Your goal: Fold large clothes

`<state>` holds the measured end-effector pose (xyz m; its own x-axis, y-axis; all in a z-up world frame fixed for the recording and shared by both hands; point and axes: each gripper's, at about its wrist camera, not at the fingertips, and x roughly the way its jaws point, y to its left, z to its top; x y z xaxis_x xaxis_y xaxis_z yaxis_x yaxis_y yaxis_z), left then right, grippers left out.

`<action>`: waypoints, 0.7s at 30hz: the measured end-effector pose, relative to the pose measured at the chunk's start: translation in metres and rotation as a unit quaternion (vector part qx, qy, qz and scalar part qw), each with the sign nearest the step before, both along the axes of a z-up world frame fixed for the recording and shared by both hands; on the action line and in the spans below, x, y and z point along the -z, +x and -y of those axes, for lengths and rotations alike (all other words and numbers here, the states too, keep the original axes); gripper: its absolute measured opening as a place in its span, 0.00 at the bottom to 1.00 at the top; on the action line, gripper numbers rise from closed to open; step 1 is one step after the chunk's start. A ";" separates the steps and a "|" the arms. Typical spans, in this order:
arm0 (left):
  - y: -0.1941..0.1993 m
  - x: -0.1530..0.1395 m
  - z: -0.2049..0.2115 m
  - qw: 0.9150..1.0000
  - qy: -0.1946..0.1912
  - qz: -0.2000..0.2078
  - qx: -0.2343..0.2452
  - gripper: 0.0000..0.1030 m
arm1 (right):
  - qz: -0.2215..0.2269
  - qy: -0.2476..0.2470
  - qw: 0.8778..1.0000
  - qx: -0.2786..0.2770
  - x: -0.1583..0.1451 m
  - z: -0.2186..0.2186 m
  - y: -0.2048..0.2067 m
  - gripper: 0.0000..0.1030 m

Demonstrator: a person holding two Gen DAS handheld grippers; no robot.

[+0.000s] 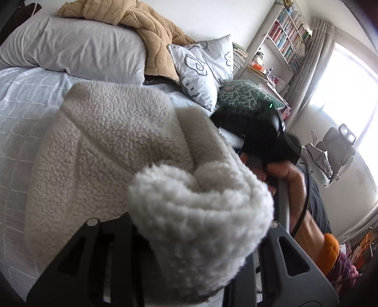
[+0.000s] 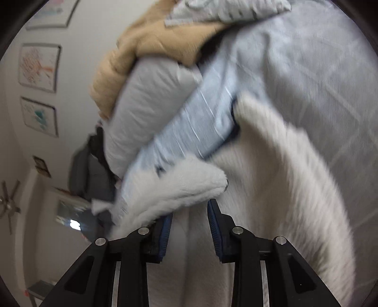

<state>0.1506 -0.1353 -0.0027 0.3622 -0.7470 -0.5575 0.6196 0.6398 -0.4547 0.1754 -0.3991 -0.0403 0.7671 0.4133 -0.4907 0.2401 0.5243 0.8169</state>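
Folding cream fleece garment (image 1: 113, 146) over bed (image 1: 21, 99); left gripper (image 1: 196, 255) clamps bunched edge, right gripper (image 2: 189, 226) parted, empty; next we lay it flat.

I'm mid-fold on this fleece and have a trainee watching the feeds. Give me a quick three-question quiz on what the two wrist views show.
1. True or false: the left gripper has a bunched roll of the cream fleece garment between its fingers.
2. In the right wrist view, how do the right gripper jaws stand?
A. apart
B. clamped on a pillow
C. out of view
3. Fill in: the tan blanket lies on top of the grey ____.

Key
1. True
2. A; fleece lies under and beside them, grip unclear through blur
3. pillow
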 end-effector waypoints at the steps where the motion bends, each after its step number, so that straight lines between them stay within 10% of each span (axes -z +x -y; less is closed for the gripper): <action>1: -0.004 0.004 0.006 1.000 0.009 0.002 0.005 0.31 | 0.010 -0.003 1.000 0.002 -0.004 0.003 -0.002 0.32; 9: -0.041 0.035 0.044 0.989 0.113 0.078 0.056 0.35 | 0.045 0.033 0.996 0.063 -0.014 0.044 -0.037 0.45; 18: -0.032 0.000 0.031 0.986 0.124 0.040 0.104 0.56 | -0.084 0.017 0.996 -0.023 0.004 0.014 -0.046 0.59; 21: -0.035 -0.016 0.027 0.973 0.157 0.028 0.165 0.62 | -0.117 -0.012 0.992 -0.053 0.016 -0.004 -0.040 0.45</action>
